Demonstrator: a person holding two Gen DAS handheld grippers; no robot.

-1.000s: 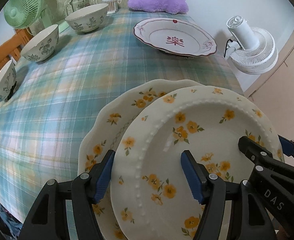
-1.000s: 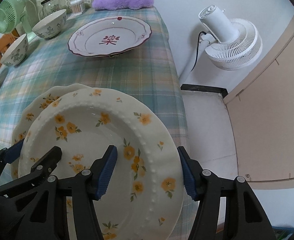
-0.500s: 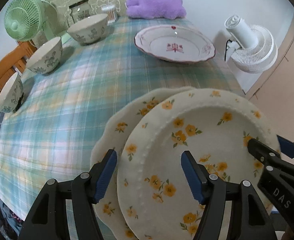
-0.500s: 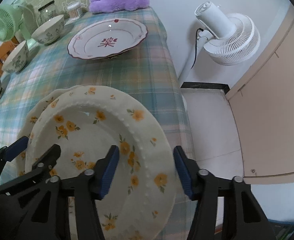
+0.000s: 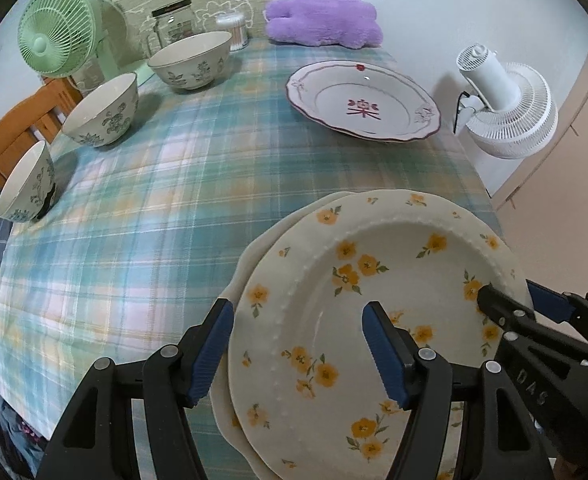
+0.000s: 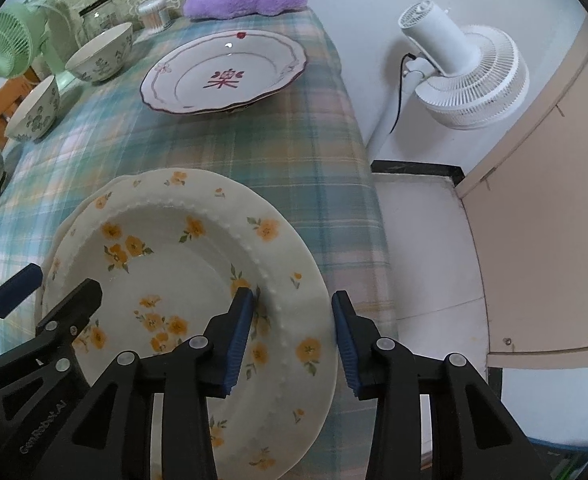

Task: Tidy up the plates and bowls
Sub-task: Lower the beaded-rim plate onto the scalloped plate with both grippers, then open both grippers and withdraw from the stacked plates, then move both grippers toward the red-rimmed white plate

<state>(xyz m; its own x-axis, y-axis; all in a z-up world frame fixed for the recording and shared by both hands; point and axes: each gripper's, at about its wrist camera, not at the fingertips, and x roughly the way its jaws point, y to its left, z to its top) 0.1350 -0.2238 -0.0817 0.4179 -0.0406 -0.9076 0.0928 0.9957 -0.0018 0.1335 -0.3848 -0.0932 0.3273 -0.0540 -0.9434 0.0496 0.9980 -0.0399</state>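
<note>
Three bowls point(image 5: 105, 110) clearest from left wrist.

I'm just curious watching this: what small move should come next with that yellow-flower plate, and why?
Probably let the right claw finish closing on the rim of the yellow-flower plate. Its jaws already straddle that edge and are closing, while the left claw straddles the opposite rim, open.

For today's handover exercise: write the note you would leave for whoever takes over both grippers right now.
Right gripper: jaws closing around the right rim of the yellow-flower plate, not clamped yet.
Left gripper: open, straddling that plate's left rim.
The plate sits on a second floral plate at the table's near edge.
Red-trimmed plate lies at the far right; three bowls line the left side.
Done: two plates stacked. Left: red-trimmed plate and bowls.
</note>
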